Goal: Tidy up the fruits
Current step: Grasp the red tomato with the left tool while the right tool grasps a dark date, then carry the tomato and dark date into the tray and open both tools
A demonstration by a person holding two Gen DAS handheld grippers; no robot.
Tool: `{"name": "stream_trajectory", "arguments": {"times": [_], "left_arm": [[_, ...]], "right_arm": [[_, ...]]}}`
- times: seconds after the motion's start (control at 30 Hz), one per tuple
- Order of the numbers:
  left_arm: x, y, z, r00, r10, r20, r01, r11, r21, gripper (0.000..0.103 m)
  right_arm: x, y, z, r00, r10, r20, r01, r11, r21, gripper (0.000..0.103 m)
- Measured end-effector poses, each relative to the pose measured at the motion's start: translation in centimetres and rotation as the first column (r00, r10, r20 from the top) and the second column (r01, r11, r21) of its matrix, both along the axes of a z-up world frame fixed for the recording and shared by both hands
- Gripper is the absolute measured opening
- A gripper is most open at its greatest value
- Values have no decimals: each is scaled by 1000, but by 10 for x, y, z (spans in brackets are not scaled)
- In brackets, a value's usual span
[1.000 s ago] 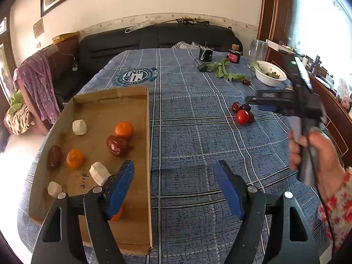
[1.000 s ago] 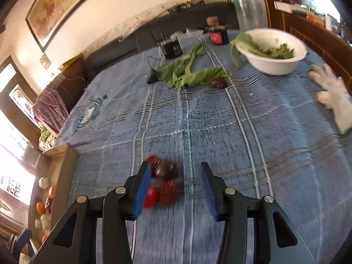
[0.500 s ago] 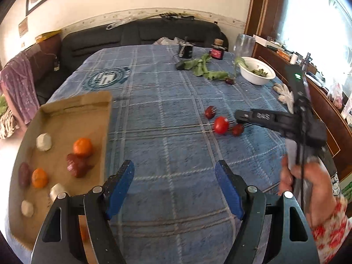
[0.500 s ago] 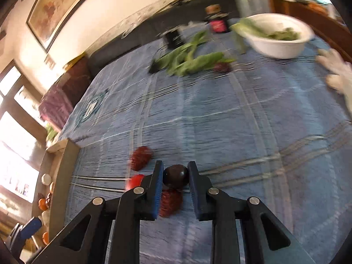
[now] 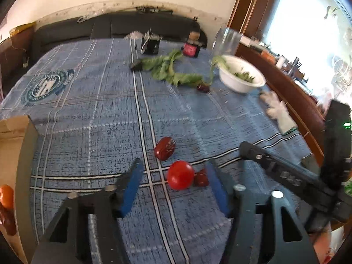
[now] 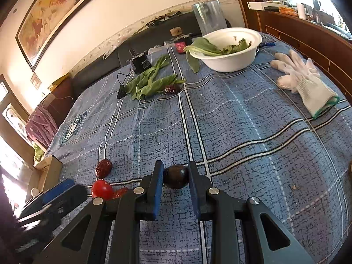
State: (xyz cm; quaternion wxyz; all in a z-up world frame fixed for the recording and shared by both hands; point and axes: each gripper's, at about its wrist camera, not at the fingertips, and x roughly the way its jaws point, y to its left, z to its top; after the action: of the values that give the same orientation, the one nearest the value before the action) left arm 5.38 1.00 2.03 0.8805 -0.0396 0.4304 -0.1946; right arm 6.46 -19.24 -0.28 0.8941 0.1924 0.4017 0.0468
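Observation:
My right gripper [image 6: 175, 177] is shut on a dark plum [image 6: 175, 176], held just above the blue plaid cloth. My left gripper [image 5: 173, 183] is open, its blue pads on either side of a red tomato [image 5: 180, 175] and a small red date [image 5: 200, 177] that touches it. A wrinkled red date [image 5: 164, 151] lies just beyond. In the right wrist view the tomato [image 6: 101, 189], the date [image 6: 103, 168] and the left gripper's blue pad [image 6: 57, 190] show at lower left. The cardboard tray [image 5: 24, 154] with an orange [image 5: 6, 195] is at far left.
A white bowl of greens [image 6: 228, 49] and loose green leaves [image 6: 151, 81] with another date [image 6: 172, 89] lie at the far side. A white glove [image 6: 305, 81] lies at right. A black box [image 5: 150, 45] and jars stand near the sofa.
My left gripper has swung right from the tray to the tomato and dates. My right gripper has closed on the dark plum and lifted it slightly away from the other fruits.

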Motion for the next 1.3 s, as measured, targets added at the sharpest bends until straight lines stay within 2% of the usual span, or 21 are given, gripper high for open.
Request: {"name": "stream_trajectory", "arguments": {"times": [0.03, 0.07, 0.13, 0.27, 0.3, 0.4, 0.57, 0.7, 0.83, 0.9, 1.03, 1.17, 1.3], "left_arm": [[4, 0, -7, 999, -5, -32, 5, 1000, -17, 34], [6, 1, -11, 999, -19, -48, 16, 998, -64, 34], [4, -2, -16, 998, -27, -55, 22, 996, -82, 34], [-3, -15, -19, 1000, -26, -15, 26, 999, -20, 33], [-3, -15, -19, 999, -31, -19, 30, 999, -20, 29], [-7, -8, -14, 1000, -6, -22, 5, 1000, -19, 28], [-37, 23, 16, 999, 31, 10, -30, 997, -70, 28], [-72, 71, 47, 993, 102, 63, -96, 991, -94, 28], [-103, 141, 67, 965, 246, 95, -237, 967, -94, 28], [-116, 176, 69, 944, 315, 99, -305, 947, -101, 28], [-137, 238, 63, 889, 445, 106, -441, 895, -59, 28], [-144, 274, 49, 860, 505, 74, -501, 863, -61, 28], [-141, 283, 35, 857, 514, 37, -511, 856, -77, 28]], "right_arm": [[1, 0, -1, 1000, 4, -3, -4, 1000, 7, 24], [2, 0, -1, 1000, 7, -4, -7, 1000, 9, 24], [3, 2, -2, 1000, 10, -6, -10, 1000, 7, 24], [3, 5, -2, 1000, 23, -4, -23, 1000, 10, 24], [2, 6, -2, 1000, 26, -2, -26, 1000, 12, 24], [1, 5, -1, 1000, 30, 6, -30, 999, 26, 24], [-1, 4, 2, 998, 49, 25, -51, 995, 80, 24], [-5, 6, 6, 995, 83, 59, -91, 984, 155, 24], [-10, 12, 11, 987, 127, 95, -146, 964, 222, 24], [-11, 18, 14, 983, 150, 104, -171, 957, 235, 24], [-16, 42, 20, 972, 215, 93, -235, 905, 355, 25], [-32, 91, 36, 943, 316, 106, -333, 876, 349, 25], [-48, 162, 49, 884, 456, 102, -465, 836, 291, 25]]}}
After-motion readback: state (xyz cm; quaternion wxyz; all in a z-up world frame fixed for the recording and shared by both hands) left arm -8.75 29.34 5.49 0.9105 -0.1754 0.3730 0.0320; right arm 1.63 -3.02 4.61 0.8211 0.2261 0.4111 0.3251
